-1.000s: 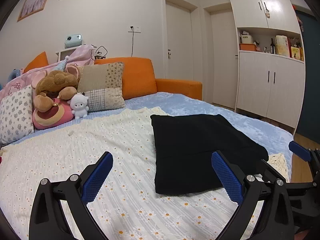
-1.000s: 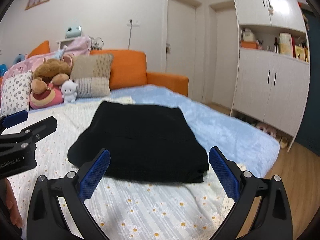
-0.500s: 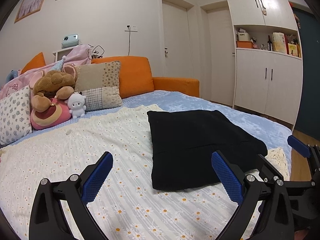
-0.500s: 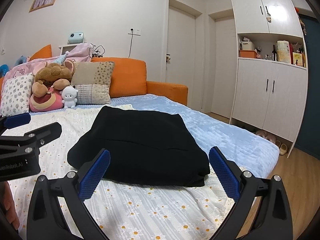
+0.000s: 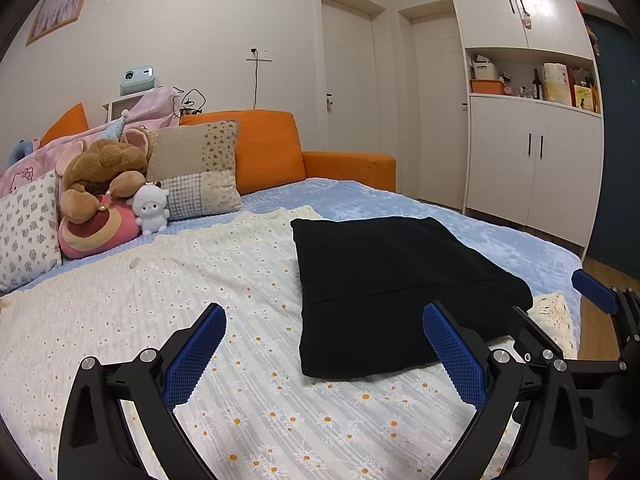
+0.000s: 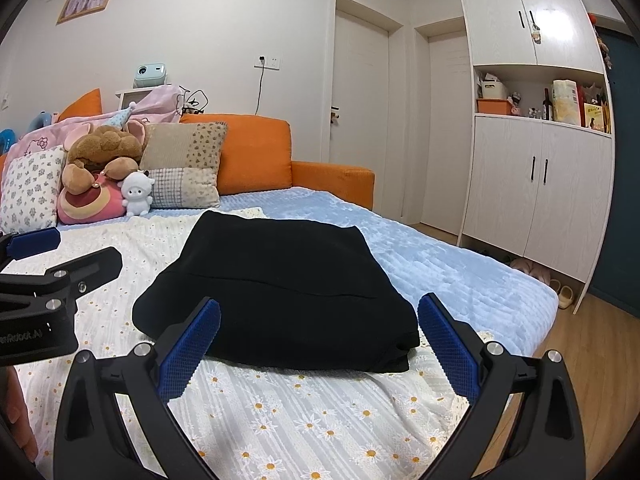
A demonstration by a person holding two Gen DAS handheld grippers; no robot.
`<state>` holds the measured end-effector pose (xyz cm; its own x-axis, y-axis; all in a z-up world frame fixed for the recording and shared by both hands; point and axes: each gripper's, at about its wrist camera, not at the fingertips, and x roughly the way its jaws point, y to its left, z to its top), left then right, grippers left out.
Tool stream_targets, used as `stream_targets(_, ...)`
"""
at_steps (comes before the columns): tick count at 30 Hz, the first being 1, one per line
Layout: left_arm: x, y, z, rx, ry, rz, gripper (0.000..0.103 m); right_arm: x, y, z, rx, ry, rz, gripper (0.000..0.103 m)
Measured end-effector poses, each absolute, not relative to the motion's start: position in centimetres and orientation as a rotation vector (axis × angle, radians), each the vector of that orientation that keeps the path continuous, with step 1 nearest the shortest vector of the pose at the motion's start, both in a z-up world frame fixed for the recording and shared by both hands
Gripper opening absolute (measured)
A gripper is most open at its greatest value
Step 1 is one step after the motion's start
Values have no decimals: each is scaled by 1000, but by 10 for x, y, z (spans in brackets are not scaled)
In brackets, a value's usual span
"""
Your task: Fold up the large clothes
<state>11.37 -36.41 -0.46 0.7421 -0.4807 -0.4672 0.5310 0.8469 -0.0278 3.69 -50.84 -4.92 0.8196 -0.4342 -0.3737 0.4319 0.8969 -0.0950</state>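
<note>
- Here, a bed (image 5: 460,216) fills most of both views, with a blue cover on the far and right side and a cream daisy-print sheet (image 5: 200,280) spread over the near and left part.
- A black garment (image 6: 276,280) lies on that sheet toward the right edge of the bed, already folded into a thick, roughly square pad with one seam line running across it; judging by this, the folding looks close to done.
- Pillows and plush toys (image 5: 104,188) are piled at the far left, well apart from the garment.
- The right gripper (image 6: 318,346) hangs just off the near edge of the garment, fingers spread wide and holding nothing; the folded pad sits straight ahead of it, between the lines of its two fingers.
- The left gripper (image 5: 324,354) is likewise spread and empty, over bare sheet, with the garment ahead and to its right; only its right finger overlaps the garment's near left corner in view.
- So the right gripper is the nearer and better lined up; the garment's long side seems to run left to right across it, though the fisheye makes this hard to tell.
</note>
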Motion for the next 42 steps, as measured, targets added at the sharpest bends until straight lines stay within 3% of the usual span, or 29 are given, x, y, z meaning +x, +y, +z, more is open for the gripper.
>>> stream_targets(42, 109, -364, -1, 121, 468, -573, 100, 37, -510, -58, 20, 437, -480, 98)
